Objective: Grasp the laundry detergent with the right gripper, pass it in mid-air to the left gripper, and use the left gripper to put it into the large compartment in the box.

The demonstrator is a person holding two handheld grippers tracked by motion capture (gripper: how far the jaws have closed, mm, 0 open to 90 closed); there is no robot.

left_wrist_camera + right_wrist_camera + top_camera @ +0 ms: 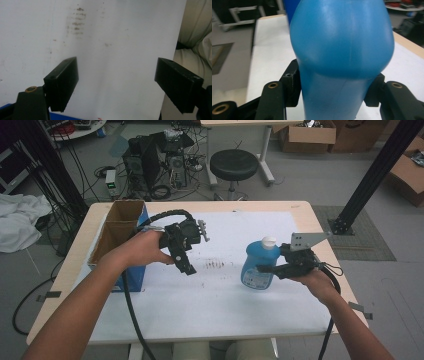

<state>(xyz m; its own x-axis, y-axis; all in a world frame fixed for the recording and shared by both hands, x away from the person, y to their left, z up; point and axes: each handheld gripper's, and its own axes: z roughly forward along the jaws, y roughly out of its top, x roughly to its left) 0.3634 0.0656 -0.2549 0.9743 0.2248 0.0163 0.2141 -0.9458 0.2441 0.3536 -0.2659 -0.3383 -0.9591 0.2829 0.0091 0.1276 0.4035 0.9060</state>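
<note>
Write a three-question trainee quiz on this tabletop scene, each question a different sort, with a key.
1. True or false: the right gripper is clamped on the blue bottle.
2. What stands between the jaws of the left gripper? A) the bottle's white cap B) nothing C) a cloth
3. Fill in: the open cardboard box stands near the table's ____ edge in the high view.

Key: 1 true, the pads press its narrow waist. 2 B, they stand wide apart over the white table cover. 3 left.
</note>
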